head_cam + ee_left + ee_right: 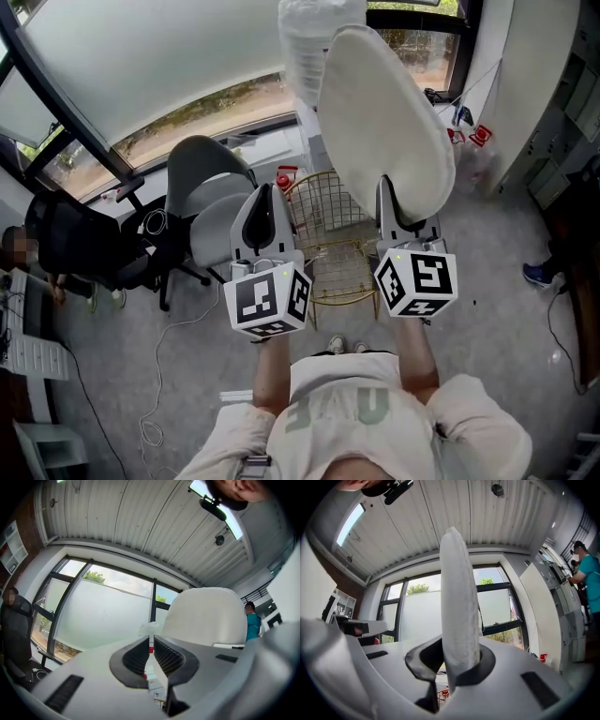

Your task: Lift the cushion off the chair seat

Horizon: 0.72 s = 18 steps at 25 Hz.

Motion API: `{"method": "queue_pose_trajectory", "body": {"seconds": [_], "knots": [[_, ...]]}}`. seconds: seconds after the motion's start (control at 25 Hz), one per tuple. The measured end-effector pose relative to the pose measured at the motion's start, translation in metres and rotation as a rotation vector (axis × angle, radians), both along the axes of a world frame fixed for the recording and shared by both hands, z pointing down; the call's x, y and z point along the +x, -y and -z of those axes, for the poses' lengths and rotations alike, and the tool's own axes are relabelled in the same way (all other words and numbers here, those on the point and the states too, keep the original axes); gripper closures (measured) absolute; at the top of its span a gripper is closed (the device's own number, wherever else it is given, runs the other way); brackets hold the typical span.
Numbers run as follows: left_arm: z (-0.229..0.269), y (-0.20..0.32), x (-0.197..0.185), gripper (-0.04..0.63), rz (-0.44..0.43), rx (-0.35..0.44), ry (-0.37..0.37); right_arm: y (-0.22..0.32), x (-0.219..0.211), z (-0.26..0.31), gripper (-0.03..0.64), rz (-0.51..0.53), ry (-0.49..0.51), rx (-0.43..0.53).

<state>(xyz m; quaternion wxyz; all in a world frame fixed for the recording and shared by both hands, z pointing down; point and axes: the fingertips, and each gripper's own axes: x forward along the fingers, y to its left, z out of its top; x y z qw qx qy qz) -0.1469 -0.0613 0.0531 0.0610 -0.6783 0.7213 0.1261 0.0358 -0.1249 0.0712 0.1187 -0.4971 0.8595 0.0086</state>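
The right gripper (392, 195) pinches the lower edge of a cream seat cushion (384, 122) and holds it upright, clear above the gold wire chair (330, 258). The left gripper (267, 199) hangs above the chair's left side – jaws pressed together, holding nothing.

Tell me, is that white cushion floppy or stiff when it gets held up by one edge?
Probably fairly stiff: the cushion stands upright from the right gripper, pinched only at its bottom edge, and it doesn't droop. It's likely light too, since one gripper alone holds it in the air. Its fuzzy-looking cover probably won't slip easily.
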Motion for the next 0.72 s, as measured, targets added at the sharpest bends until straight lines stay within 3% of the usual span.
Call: {"method": "queue_pose_trajectory", "body": {"seconds": [0.24,0.72], "knots": [[-0.002,0.000,0.001,0.557,-0.001,-0.004,0.018,0.000,-0.011,-0.014,0.571,0.017,-0.076,-0.018],[-0.004,0.003,0.001,0.557,0.001,-0.001,0.020,0.001,-0.023,-0.010,0.572,0.053,-0.070,0.001]]}}
